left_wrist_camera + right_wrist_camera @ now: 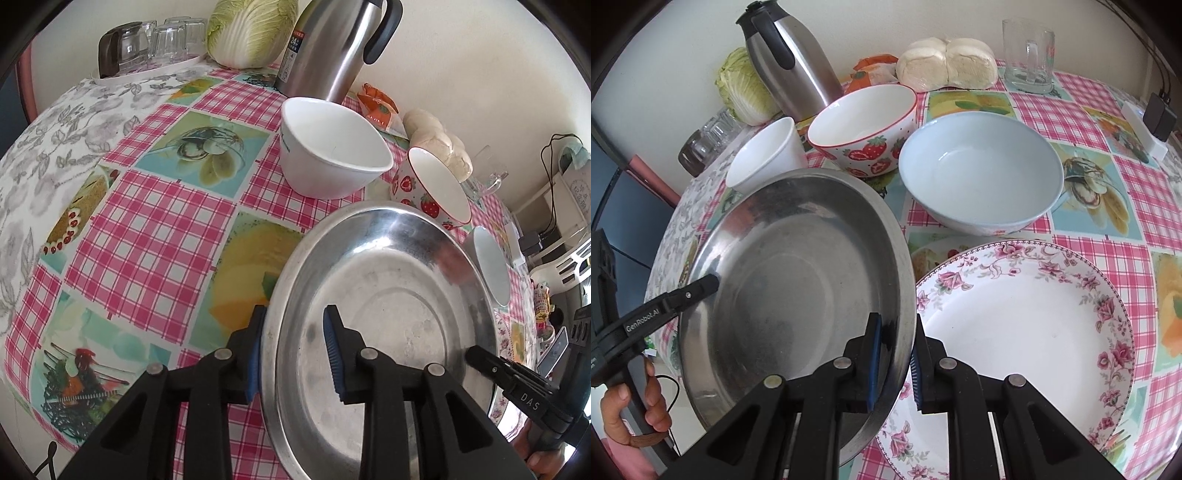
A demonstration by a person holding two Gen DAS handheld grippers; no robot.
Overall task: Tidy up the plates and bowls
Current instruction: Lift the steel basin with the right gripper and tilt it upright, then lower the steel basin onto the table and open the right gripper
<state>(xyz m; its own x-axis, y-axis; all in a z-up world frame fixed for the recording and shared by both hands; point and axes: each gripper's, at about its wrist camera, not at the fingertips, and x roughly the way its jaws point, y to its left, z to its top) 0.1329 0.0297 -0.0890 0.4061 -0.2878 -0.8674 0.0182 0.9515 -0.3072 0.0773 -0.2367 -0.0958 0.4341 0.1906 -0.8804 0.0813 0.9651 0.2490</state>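
I judge the sorting barely begun: the white bowl (pixel 764 157), strawberry bowl (pixel 864 129), blue bowl (pixel 982 173) and floral plate (pixel 1027 332) all sit separately on the table (pixel 1108 240). I have the steel plate (pixel 798 295) gripped from both sides, tilted beside and partly over the floral plate. My left gripper (pixel 295 354) and right gripper (pixel 894 363) each hold its rim between narrowed fingers, one pad inside the dish and one outside.
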